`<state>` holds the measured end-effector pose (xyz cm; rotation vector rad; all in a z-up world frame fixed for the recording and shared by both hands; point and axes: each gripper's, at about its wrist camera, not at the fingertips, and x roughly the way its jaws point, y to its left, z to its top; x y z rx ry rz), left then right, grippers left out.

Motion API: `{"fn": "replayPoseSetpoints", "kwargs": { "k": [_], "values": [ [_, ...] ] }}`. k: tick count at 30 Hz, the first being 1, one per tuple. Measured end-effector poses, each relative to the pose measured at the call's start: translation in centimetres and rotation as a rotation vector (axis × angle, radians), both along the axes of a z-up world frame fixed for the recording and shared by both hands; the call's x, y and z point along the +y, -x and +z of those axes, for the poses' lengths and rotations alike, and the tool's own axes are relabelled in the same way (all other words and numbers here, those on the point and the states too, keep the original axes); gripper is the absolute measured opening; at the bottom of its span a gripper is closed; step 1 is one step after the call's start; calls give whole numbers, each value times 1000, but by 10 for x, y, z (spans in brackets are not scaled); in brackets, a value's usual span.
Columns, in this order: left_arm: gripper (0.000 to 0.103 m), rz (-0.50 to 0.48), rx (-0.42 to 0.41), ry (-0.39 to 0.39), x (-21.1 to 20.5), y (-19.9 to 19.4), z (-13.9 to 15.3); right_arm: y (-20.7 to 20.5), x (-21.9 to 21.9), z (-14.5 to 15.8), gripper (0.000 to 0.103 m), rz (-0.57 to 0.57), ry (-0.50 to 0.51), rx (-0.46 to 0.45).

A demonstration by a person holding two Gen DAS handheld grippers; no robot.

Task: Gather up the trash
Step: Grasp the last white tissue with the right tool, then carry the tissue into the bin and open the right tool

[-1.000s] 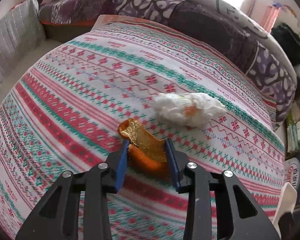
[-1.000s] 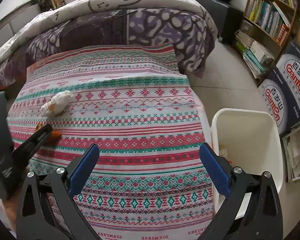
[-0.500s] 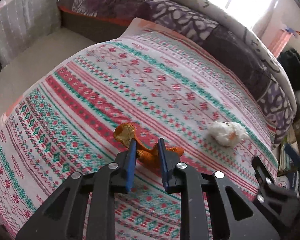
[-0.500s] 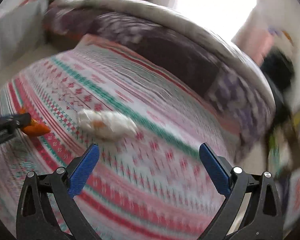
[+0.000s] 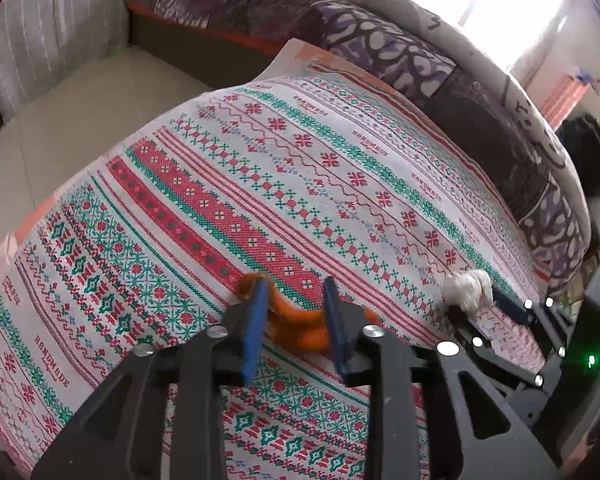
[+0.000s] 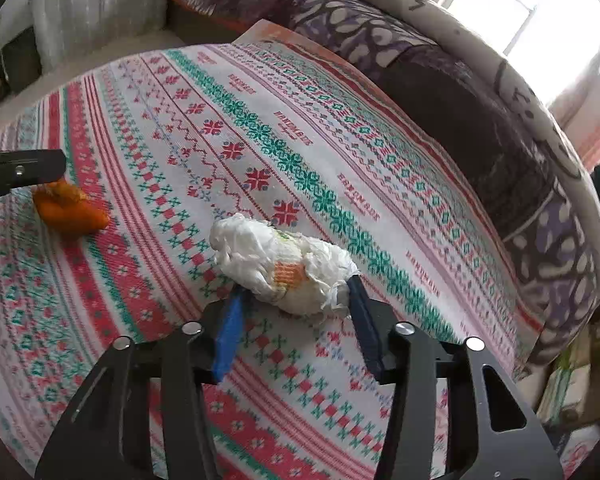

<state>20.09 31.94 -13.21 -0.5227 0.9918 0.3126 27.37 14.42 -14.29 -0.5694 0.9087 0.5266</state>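
An orange peel (image 5: 300, 326) lies on the patterned cloth (image 5: 228, 184). My left gripper (image 5: 294, 282) holds it. The peel fills the gap between the blue pads and sticks out past both, and the jaws are opening. In the right wrist view the peel (image 6: 70, 210) sits at the left gripper's fingertip (image 6: 40, 168). A crumpled white tissue wad (image 6: 284, 264) rests on the cloth (image 6: 260, 128). My right gripper (image 6: 296, 286) is closing on it, and its pads touch the wad's two ends. The left wrist view shows the wad (image 5: 466, 290) at far right.
A rolled purple-and-cream quilt (image 6: 480, 92) runs along the far side of the cloth. A grey striped cushion (image 5: 52, 36) stands at the back left beside beige floor (image 5: 60, 120). The cloth's edge drops off on the left. Books (image 6: 572, 380) show dimly at lower right.
My right gripper swung from the white bin side over to the tissue wad and narrowed its jaws around it. The left gripper squeezed the peel tighter, shifted it left, then widened a little.
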Motion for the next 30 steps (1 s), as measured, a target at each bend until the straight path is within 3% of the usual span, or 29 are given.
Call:
{"fn": "replayPoseSetpoints", "kwargs": {
  "k": [1, 8, 14, 17, 19, 24, 30],
  "values": [
    [49, -3, -1, 11, 1, 0, 0, 1, -5, 3, 43, -29, -26, 9],
    [60, -82, 23, -22, -16, -7, -3, 19, -41, 6, 41, -232, -143, 76],
    [66, -181, 110, -159, -35, -13, -22, 39, -70, 4, 42, -378, -190, 151],
    [51, -159, 104, -215, -37, -9, -24, 54, -81, 10, 42, -424, -212, 167],
    [42, -144, 83, -184, -33, -4, -21, 62, -86, 16, 42, -440, -231, 169],
    [37, -103, 20, -132, -23, 15, 1, 89, -100, 35, 42, -482, -273, 157],
    [36, -87, -48, -175, -28, 43, 51, 117, -112, 64, 42, -518, -335, 114]
  ]
}}
